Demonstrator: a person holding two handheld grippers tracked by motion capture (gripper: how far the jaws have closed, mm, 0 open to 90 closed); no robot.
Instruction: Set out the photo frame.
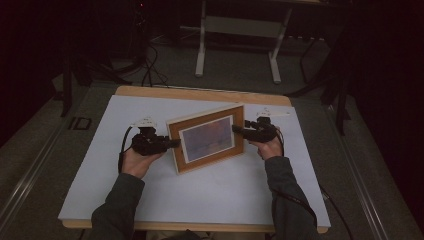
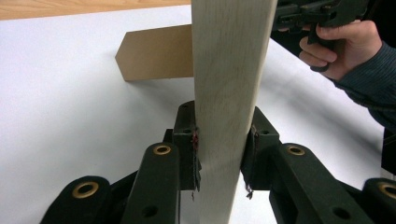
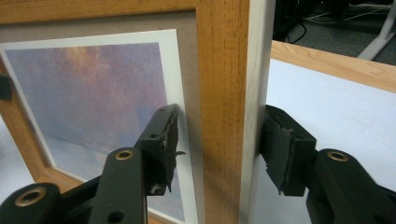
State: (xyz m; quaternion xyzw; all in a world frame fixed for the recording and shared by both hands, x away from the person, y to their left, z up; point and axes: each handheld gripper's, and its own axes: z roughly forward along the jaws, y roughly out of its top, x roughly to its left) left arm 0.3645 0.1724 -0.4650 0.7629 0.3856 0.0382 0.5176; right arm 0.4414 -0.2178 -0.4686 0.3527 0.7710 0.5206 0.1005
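A wooden picture frame stands upright near the centre of the high view, on a white sheet that covers a table with a pale wood edge showing along the far side. The frame holds a purple and orange print behind a grey mat.

The left gripper pinches the frame's left side; in the left gripper view its jaws press on both faces of the pale frame edge. A brown cardboard stand sticks out behind the frame at the upper left of that view.

The right gripper has its jaws around the frame's right side. In the right gripper view one pad lies against the glass front and the other against the back.

Around the table the room is dark, with grey carpet, cables on the floor, and the white legs of another table at the top centre of the high view.
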